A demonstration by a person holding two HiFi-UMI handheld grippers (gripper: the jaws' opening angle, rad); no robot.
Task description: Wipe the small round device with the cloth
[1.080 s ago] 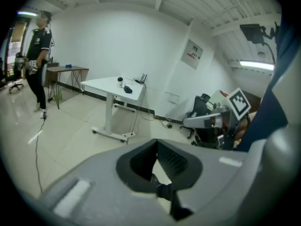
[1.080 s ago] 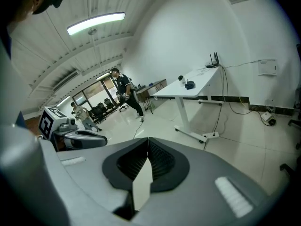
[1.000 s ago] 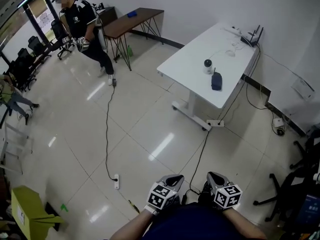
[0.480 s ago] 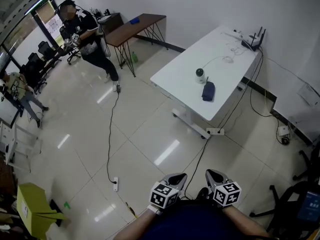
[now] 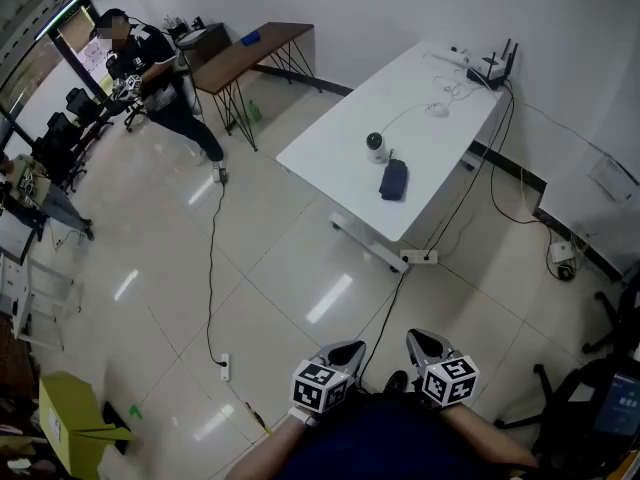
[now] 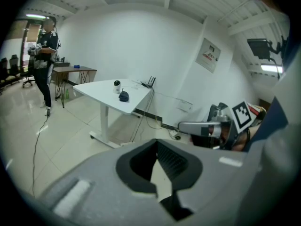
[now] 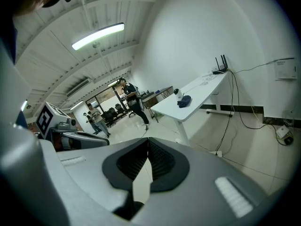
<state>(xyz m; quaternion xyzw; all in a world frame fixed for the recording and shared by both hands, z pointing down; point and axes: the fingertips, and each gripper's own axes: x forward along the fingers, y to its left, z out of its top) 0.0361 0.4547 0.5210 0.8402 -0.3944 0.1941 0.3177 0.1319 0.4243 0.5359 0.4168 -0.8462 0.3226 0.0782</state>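
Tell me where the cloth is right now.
The dark cloth lies on the white table, upper middle of the head view, just right of and below the small round device.

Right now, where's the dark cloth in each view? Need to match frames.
Head view: cloth above centre, on the white table, towards its nearer end.
Left gripper view: cloth left of centre, small, on the tabletop.
Right gripper view: cloth right of centre, on the tabletop.
Shared landmark: the small round device, close beside the cloth in all three.
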